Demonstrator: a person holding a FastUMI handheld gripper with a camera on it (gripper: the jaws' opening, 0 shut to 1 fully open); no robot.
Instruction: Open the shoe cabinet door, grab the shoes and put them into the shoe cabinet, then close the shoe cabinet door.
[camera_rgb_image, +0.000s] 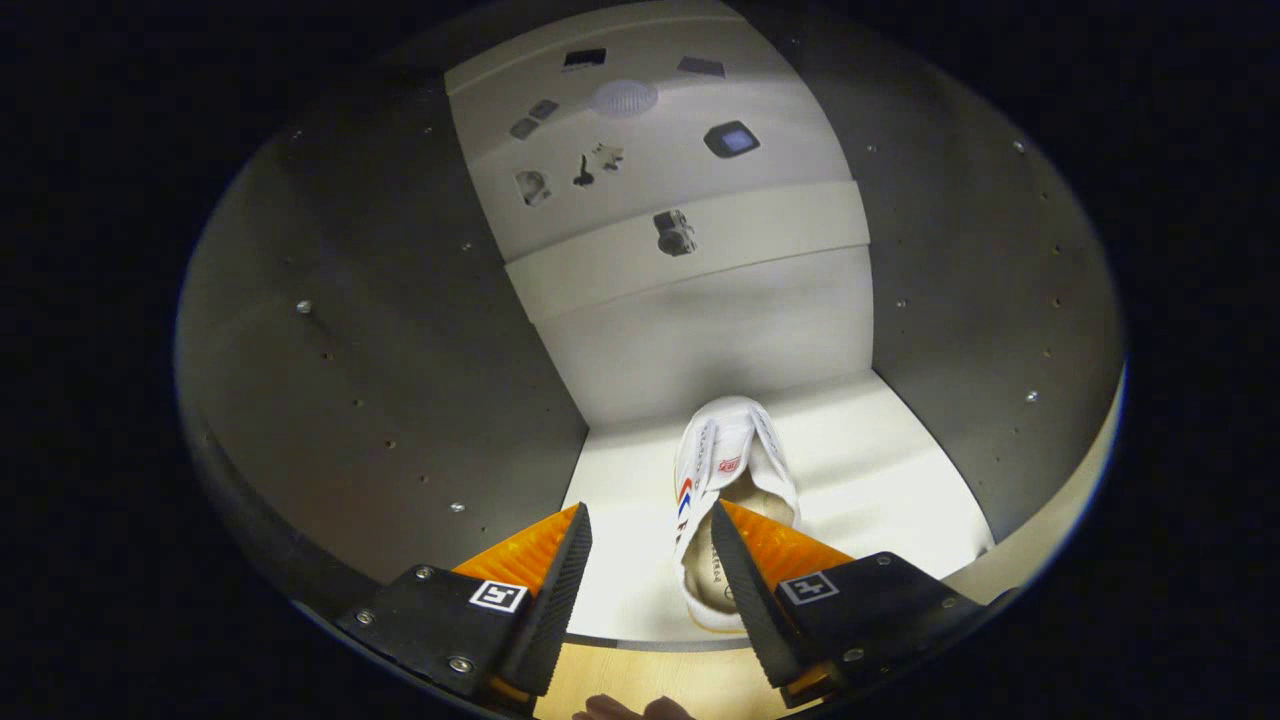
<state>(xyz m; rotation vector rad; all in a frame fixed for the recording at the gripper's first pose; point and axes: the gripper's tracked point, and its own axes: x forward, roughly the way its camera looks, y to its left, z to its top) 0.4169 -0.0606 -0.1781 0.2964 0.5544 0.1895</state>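
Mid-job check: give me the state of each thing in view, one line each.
Shoe cabinet: door open, inside exposed.
White shoe: lying on the cabinet's bottom shelf, toe pointing inward, heel near the front edge.
Gripper: open, fingers spread, the shoe's heel beside one finger, not pressed from both sides.

**Shoe on the cabinet shelf, gripper parted**

The gripper (650, 570) pointed into the white shoe cabinet (400, 330), its fingers spread apart. A white canvas sneaker with red and blue side stripes (715, 470) lay on the white shelf (880, 470), its heel end between the fingers, close against the right one; whether that finger touched it was unclear.
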